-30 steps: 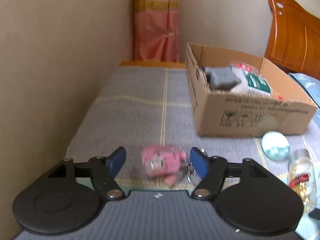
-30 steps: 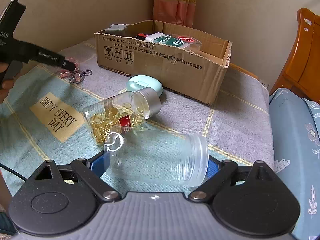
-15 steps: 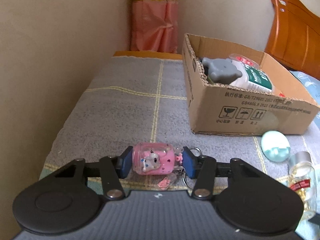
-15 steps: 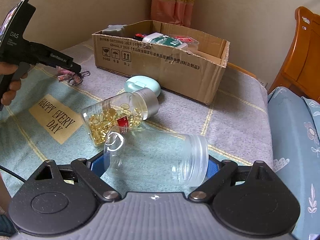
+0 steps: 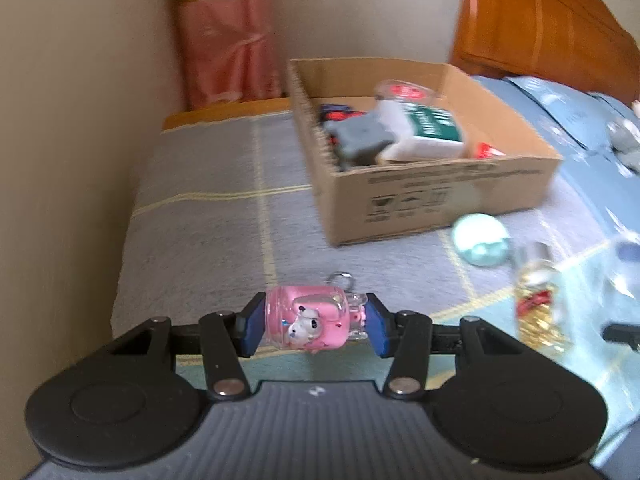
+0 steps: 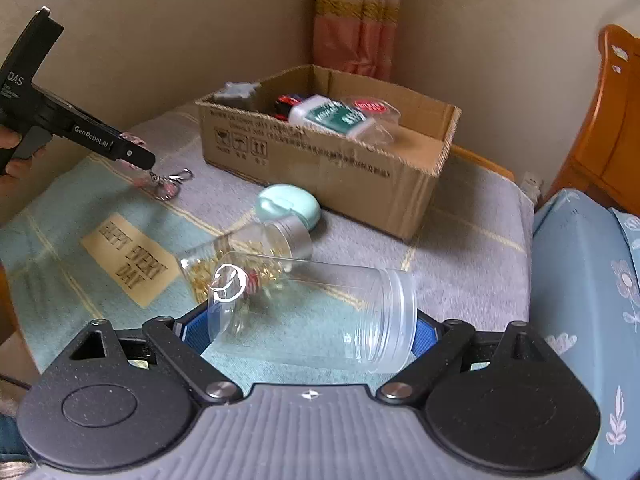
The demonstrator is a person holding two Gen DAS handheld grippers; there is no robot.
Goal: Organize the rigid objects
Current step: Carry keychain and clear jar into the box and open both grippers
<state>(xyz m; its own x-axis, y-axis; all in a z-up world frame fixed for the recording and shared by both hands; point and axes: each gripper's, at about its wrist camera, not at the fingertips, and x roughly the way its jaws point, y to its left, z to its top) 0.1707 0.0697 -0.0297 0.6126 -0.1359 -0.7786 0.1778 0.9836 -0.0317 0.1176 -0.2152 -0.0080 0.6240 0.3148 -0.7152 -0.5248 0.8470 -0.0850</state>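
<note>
A pink keychain (image 5: 306, 322) sits between blue fingers (image 5: 253, 325). The box (image 6: 320, 168) is brown cardboard with black print. The blanket (image 5: 208, 232) is grey with yellow grid lines. The case (image 6: 288, 206) is mint green, the curtain (image 5: 224, 40) pink.

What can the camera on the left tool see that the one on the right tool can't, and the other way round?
Only the left wrist view shows the pink charm's cartoon face, clamped between the left hand-held gripper's blue pads.

Only the right wrist view shows the empty clear jar held sideways in the right hand-held gripper, and the "HAPPY EVERY DAY" patch.

Both show the cardboard box, the mint case and the capsule bottle.
</note>
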